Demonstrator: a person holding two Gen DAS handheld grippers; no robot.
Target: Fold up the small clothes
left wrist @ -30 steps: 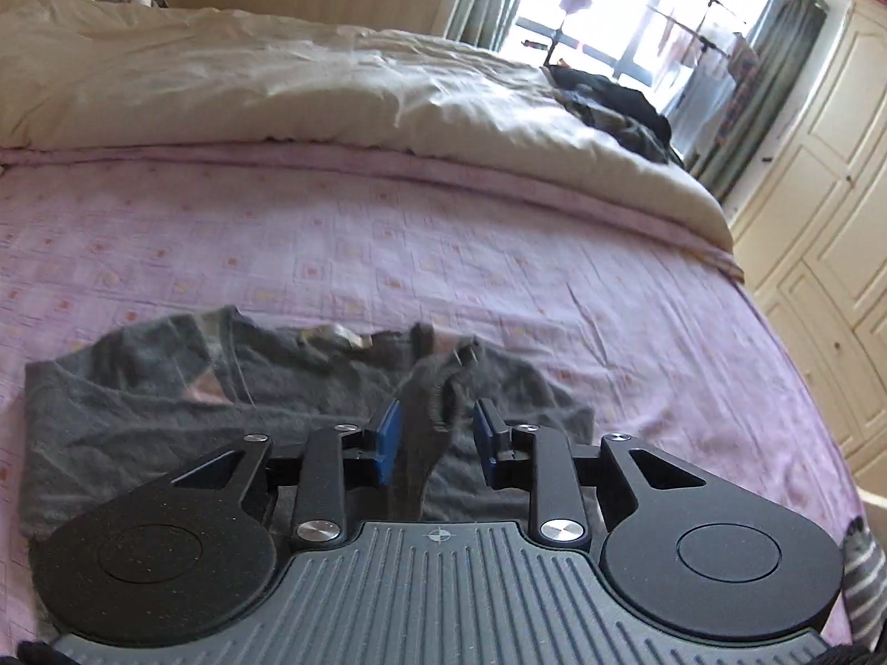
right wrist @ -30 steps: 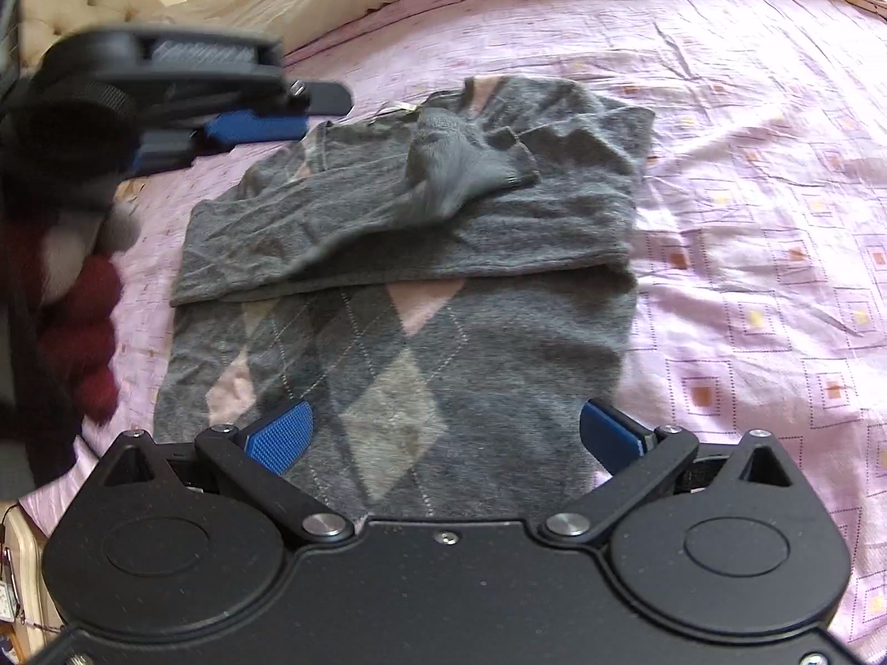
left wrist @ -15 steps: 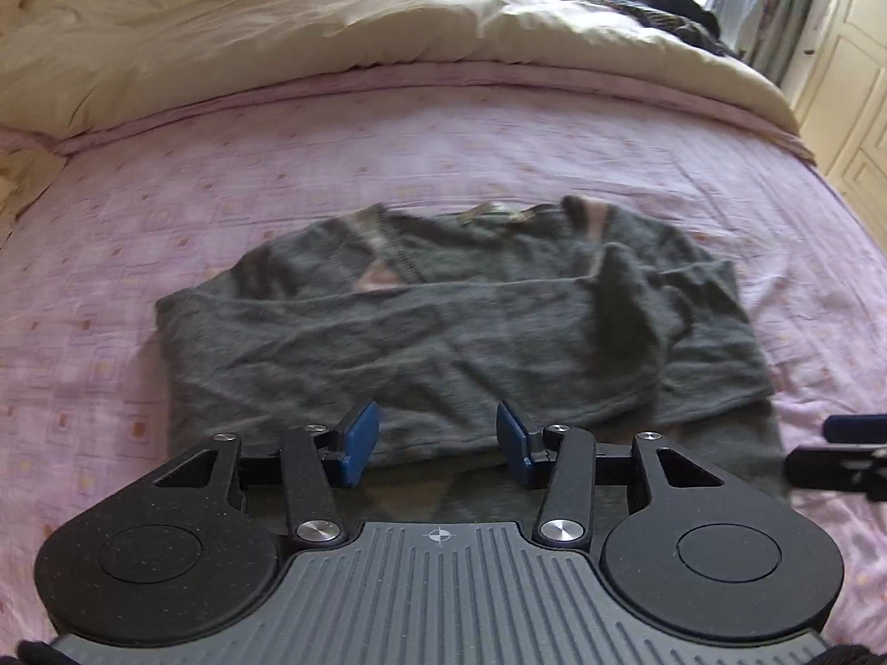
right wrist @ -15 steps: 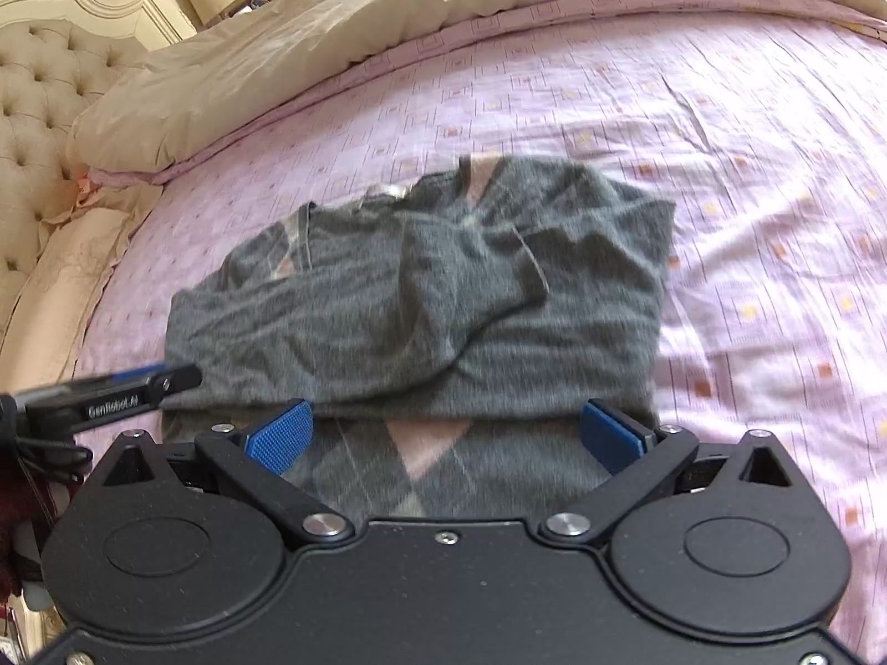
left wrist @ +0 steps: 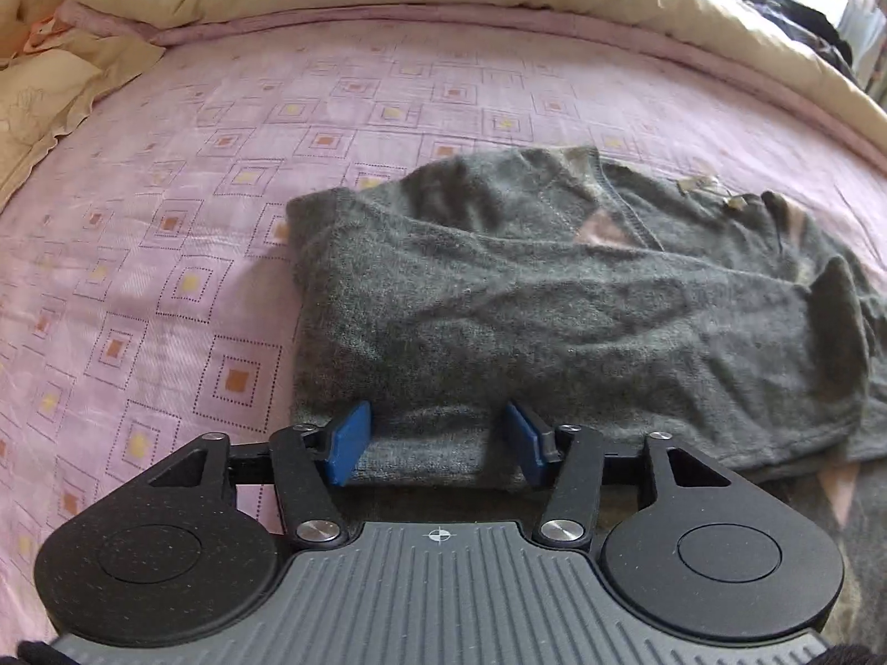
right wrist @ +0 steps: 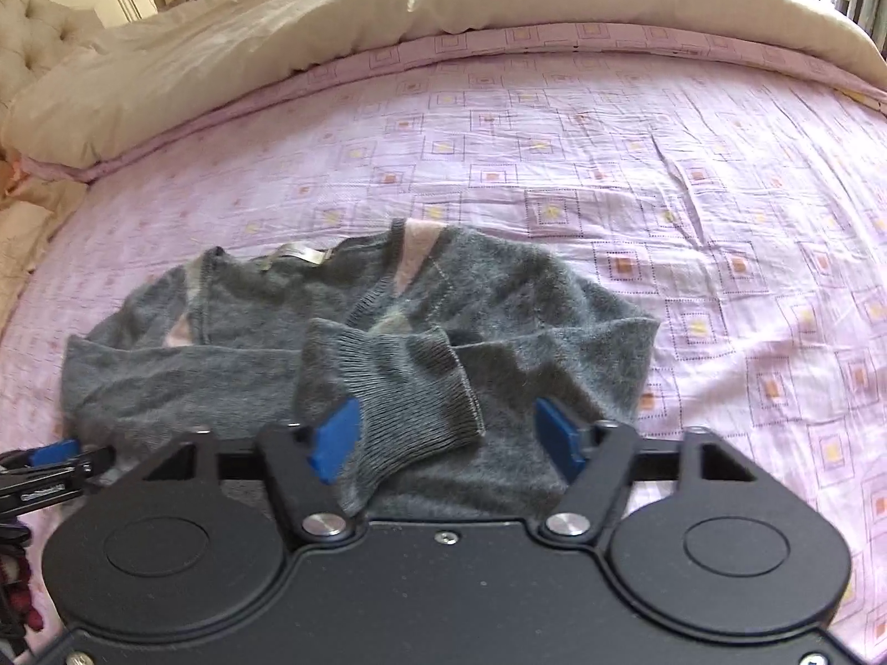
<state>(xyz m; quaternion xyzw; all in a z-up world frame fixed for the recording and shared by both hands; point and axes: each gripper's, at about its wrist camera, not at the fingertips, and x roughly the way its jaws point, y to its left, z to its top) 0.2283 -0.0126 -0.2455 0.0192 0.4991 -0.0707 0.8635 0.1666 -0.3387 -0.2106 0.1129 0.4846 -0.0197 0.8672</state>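
Observation:
A small grey argyle sweater (left wrist: 554, 305) lies on the pink patterned bedsheet, its sleeves folded across the chest. In the right wrist view the sweater (right wrist: 526, 321) shows its collar label and a ribbed cuff (right wrist: 399, 388) lying on top. My left gripper (left wrist: 435, 446) is open, its blue pads either side of the sweater's near left edge. My right gripper (right wrist: 449, 443) is open and low over the sweater's right part, with the cuff between its pads. The left gripper's tip (right wrist: 55, 454) shows at the left edge of the right wrist view.
The pink bedsheet (left wrist: 166, 277) spreads left of the sweater and also to its right (right wrist: 748, 221). A cream duvet (right wrist: 388, 27) is bunched along the far side. A cream pillow (left wrist: 39, 100) lies far left. Dark clothes (left wrist: 804, 16) lie far right.
The left gripper let go of the sleeve, which dropped onto the sweater. Both grippers came down close to the sweater's near edge, left at its left side, right at its right.

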